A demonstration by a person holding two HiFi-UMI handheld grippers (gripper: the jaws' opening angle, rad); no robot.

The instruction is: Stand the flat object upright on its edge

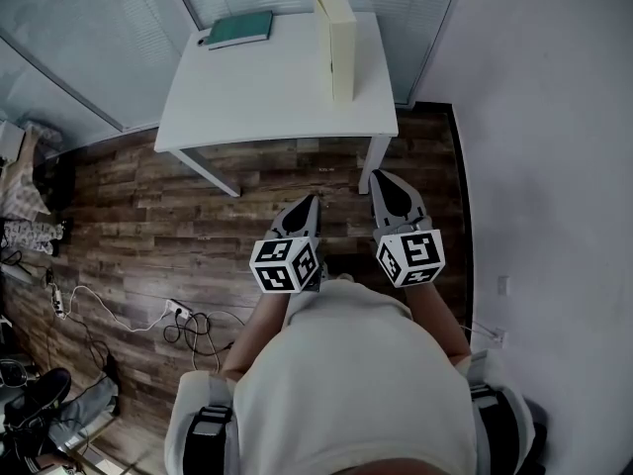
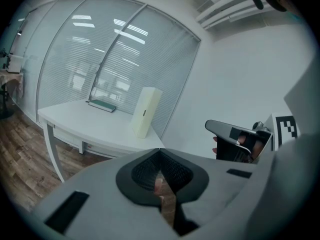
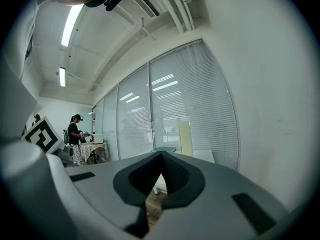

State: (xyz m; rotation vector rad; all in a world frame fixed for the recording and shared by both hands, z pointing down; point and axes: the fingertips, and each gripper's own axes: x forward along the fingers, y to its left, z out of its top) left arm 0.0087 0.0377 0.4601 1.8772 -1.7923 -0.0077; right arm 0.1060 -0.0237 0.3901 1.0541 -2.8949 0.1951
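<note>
1. Head view: cream box stands on edge at upper centre of the table; green book lies flat at upper left. Both are well ahead of the left gripper and right gripper; the right is nearer the box.
2. Left gripper view: jaws together, empty; box left of centre.
3. Right gripper view: jaws together, empty; box just right of centre.

Right gripper: jaws closed together, nothing between. Beyond, cream box stands upright on white table beside blinds.
</note>
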